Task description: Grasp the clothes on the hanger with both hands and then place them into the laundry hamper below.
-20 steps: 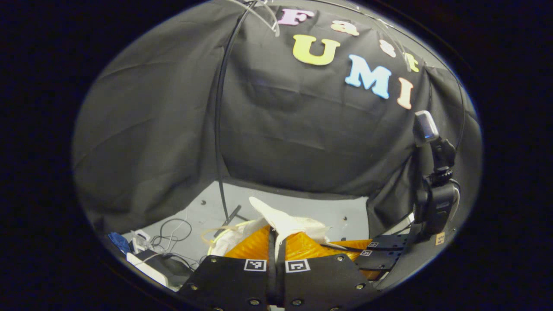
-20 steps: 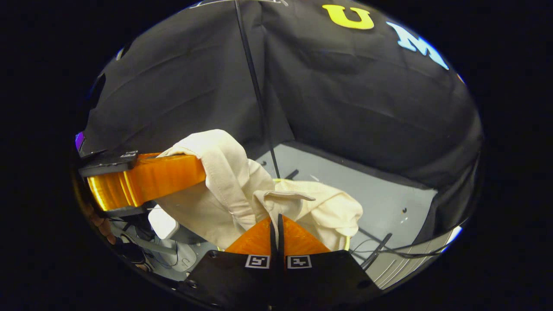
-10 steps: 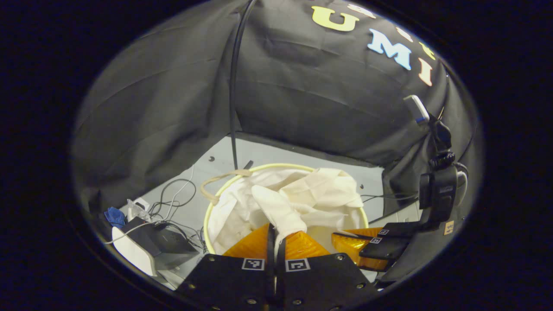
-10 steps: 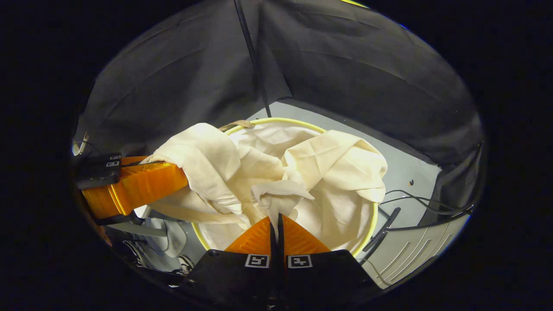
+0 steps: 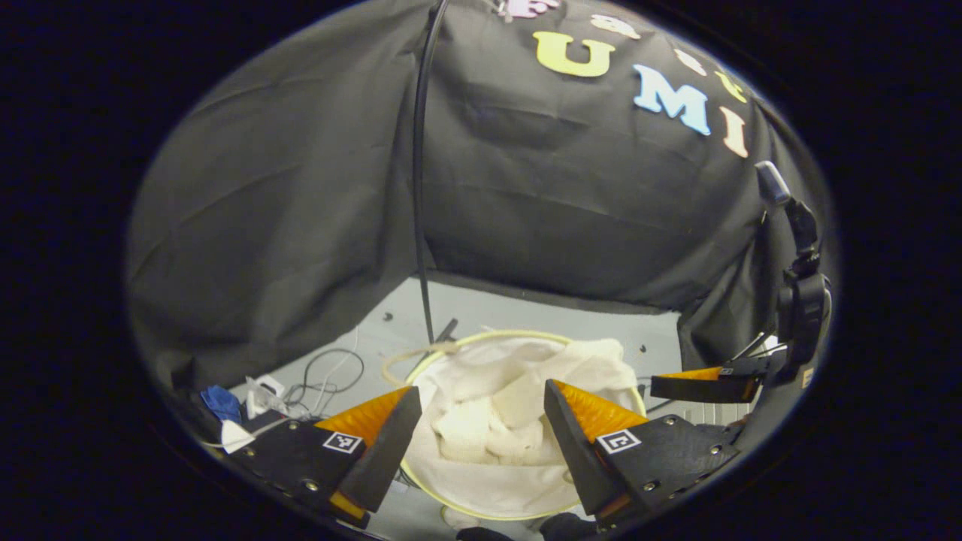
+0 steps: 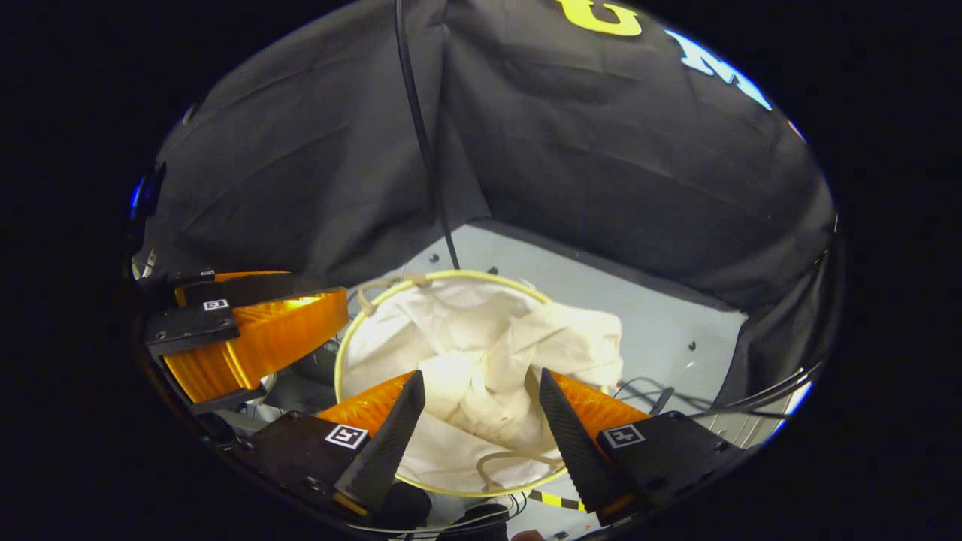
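Above hamper (image 5: 481, 512), fingers (image 5: 379, 451) wide apart.

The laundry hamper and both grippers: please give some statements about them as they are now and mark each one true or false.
1. The cream clothes lie inside the laundry hamper. True.
2. The left gripper is shut on the clothes. False: its fingers stand apart above the hamper, with nothing between them.
3. The right gripper is open. True.
4. The hamper lies tipped on its side. False: its round rim faces up on the pale floor.
5. A thin black pole rises behind the hamper. True.
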Motion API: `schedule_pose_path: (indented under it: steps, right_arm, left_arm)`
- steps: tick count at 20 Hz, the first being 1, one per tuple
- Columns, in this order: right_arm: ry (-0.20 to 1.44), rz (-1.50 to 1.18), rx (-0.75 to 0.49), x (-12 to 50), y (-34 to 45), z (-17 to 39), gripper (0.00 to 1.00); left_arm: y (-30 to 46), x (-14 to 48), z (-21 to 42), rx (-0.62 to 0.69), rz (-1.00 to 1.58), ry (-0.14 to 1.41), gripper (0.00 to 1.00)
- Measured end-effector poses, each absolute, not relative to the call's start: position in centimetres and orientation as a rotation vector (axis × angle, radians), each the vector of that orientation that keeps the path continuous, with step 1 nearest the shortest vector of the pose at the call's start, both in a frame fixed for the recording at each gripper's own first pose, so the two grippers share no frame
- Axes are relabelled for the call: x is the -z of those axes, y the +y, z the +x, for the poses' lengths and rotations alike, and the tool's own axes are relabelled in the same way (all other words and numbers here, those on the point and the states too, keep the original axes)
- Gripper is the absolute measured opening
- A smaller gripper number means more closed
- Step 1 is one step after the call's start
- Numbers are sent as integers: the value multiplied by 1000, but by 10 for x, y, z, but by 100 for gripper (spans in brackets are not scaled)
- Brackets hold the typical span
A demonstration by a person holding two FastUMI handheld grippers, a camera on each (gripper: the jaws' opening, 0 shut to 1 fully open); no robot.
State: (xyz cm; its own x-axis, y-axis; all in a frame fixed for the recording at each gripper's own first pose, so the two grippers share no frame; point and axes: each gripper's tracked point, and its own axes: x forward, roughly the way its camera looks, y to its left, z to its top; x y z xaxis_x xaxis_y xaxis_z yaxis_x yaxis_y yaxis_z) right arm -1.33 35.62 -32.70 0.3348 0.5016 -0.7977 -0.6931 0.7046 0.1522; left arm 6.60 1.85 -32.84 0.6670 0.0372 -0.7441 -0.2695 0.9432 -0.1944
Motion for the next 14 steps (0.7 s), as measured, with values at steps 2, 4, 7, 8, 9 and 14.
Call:
schedule_pose_path:
  steps: [2,4,7,8,9,14]
  right_arm:
    - [860,-192,-773,277,354,0,97]
    - [763,-159,-750,230,346,17,97]
    - [628,-114,-695,154,331,34,97]
    - [584,-100,-670,128,324,40,97]
    - [540,-82,-646,102,317,46,97]
    - [380,-28,-536,17,272,59,93]
  left_arm:
    - [24,281,83,-161,-271,738,97]
    - [34,237,94,-153,-250,657,96]
    - [41,164,104,-138,-239,556,96]
    - [42,141,105,-132,-232,521,96]
    - [46,116,107,-130,-221,483,96]
    - [57,16,97,-93,-163,336,95]
